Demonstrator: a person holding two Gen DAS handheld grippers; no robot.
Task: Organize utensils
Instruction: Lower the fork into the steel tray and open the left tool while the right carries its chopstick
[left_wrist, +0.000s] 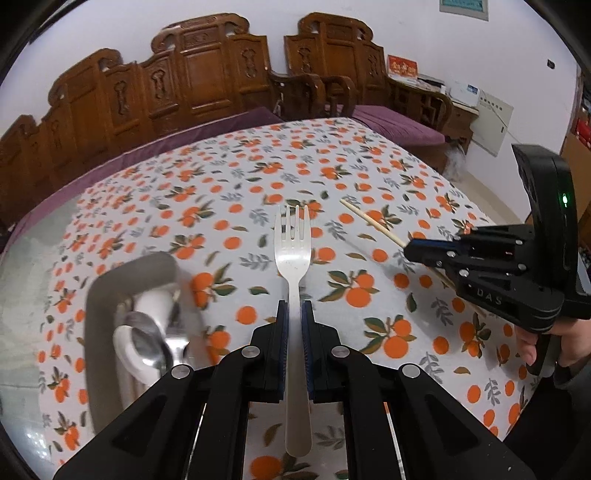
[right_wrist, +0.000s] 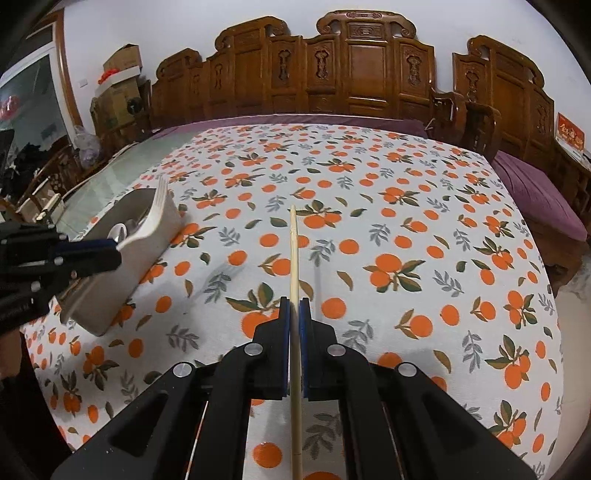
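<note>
Left wrist view: a white plastic fork (left_wrist: 293, 258) is pinched by its handle between the blue pads of the left gripper (left_wrist: 294, 317), tines pointing away, raised above the tablecloth (left_wrist: 258, 177) printed with oranges. A grey container (left_wrist: 107, 291) is seen blurred at lower left; a metal spoon (left_wrist: 147, 343) and other cutlery are lying in it. The right gripper (left_wrist: 410, 251) is seen at the right edge, carried by a hand (left_wrist: 546, 339), with a wooden chopstick (left_wrist: 369, 221) clamped in its pressed-together tips and projecting toward the table centre.

Right wrist view: the chopstick (right_wrist: 294, 280) is gripped between the closed pads of the right gripper (right_wrist: 294, 314), running straight ahead over the tablecloth (right_wrist: 406, 206). The container (right_wrist: 147, 240) is placed on the cloth at left. The left gripper (right_wrist: 110, 254) is observed just in front of it, the fork (right_wrist: 155, 210) held above the container. Carved wooden benches (right_wrist: 351, 74) are noted behind the table.
</note>
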